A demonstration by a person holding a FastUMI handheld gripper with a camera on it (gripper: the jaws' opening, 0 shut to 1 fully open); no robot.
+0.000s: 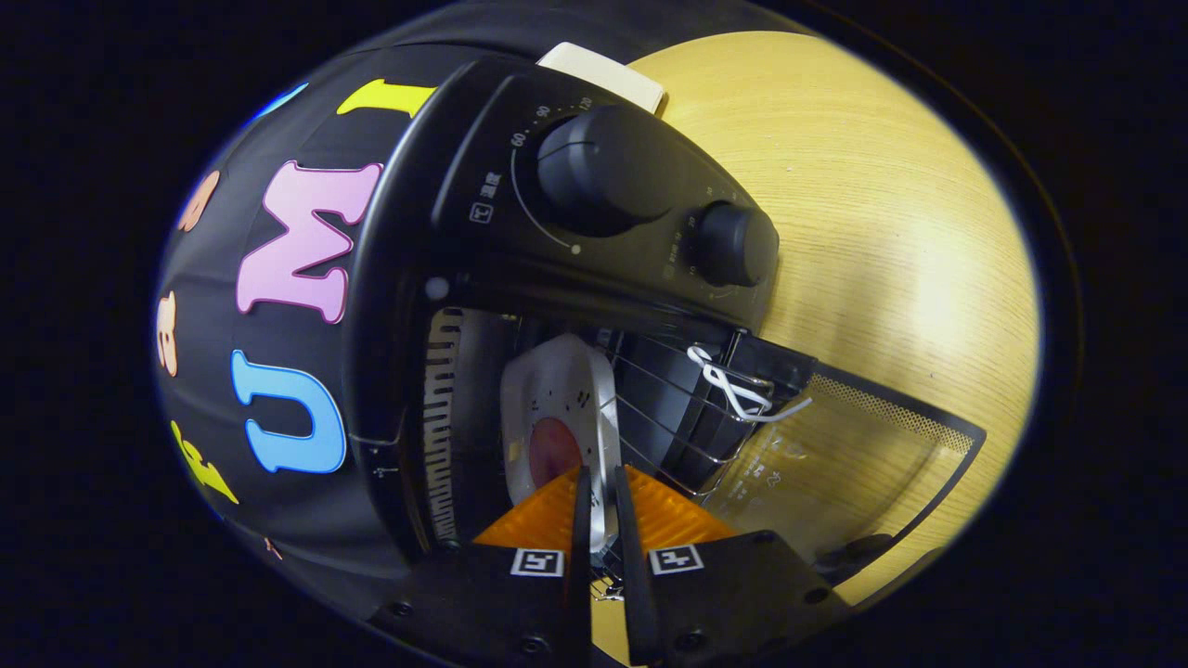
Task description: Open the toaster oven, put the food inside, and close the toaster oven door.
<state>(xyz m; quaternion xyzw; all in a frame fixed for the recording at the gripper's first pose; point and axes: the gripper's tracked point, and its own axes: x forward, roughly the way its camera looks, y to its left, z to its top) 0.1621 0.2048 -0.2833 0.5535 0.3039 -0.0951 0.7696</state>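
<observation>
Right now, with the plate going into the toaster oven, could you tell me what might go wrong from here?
1. The hand-held gripper pinches only the rim of the white plate, which is tilted; the food could slide off.
2. The plate sits at the edge of the wire rack; it might catch on the wires.
3. The glass door hangs open beside the fingers, and the white cord could snag.
</observation>
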